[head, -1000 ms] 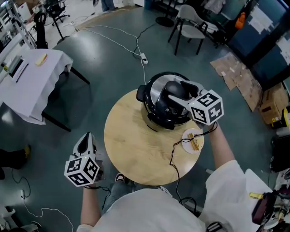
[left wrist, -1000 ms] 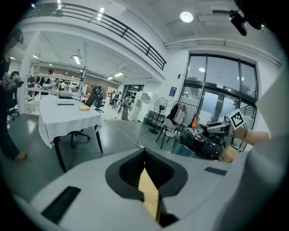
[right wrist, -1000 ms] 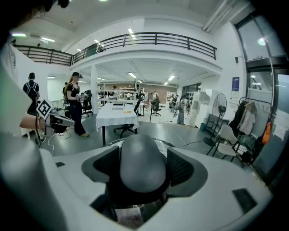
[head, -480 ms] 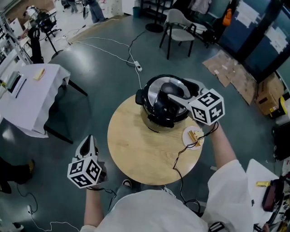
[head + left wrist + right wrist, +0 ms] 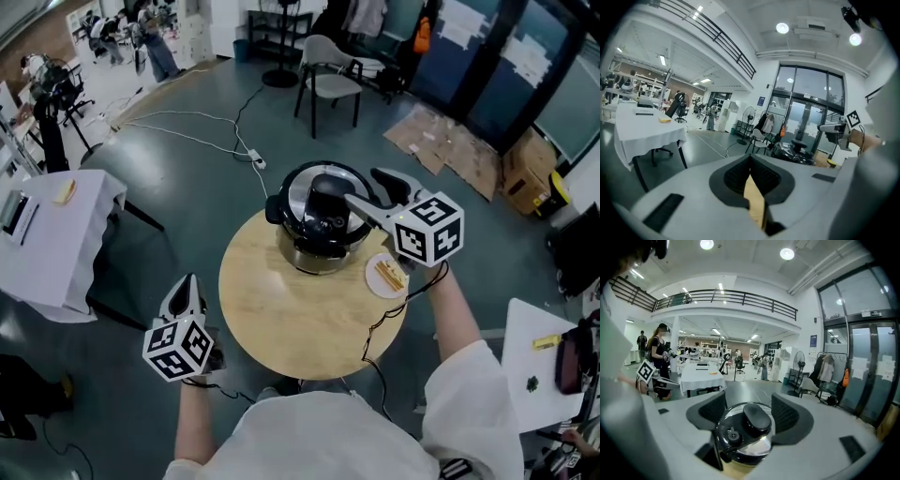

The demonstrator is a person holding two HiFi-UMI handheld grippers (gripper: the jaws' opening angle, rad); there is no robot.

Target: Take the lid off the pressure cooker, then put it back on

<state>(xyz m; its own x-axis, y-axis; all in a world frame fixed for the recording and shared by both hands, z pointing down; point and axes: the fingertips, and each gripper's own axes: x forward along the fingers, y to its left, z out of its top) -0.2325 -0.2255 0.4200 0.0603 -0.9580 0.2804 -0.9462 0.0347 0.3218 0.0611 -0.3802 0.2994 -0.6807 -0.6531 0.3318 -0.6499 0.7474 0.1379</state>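
Observation:
The steel pressure cooker (image 5: 317,234) stands on the round wooden table (image 5: 281,319), its lid (image 5: 302,192) with the black knob (image 5: 328,202) sitting on the pot. My right gripper (image 5: 364,186) hovers just right of the knob. Its jaws are wide and closing, and no pad touches the lid. In the right gripper view the lid (image 5: 743,430) lies below and between the pads of the right gripper (image 5: 749,404). My left gripper (image 5: 181,286) hangs off the table's left edge, shut and empty. The left gripper view shows the left gripper (image 5: 751,164) shut and the cooker (image 5: 794,151) far right.
A small white plate (image 5: 384,275) with yellowish food sits on the table right of the cooker, and a black cable (image 5: 370,328) trails off the front edge. A white-clothed table (image 5: 47,234) stands at left, a chair (image 5: 328,80) behind, cardboard (image 5: 450,141) on the floor.
My right gripper has lifted off the lid's black knob and drawn back to the right, leaving the lid on the pot. The left gripper has risen slightly.

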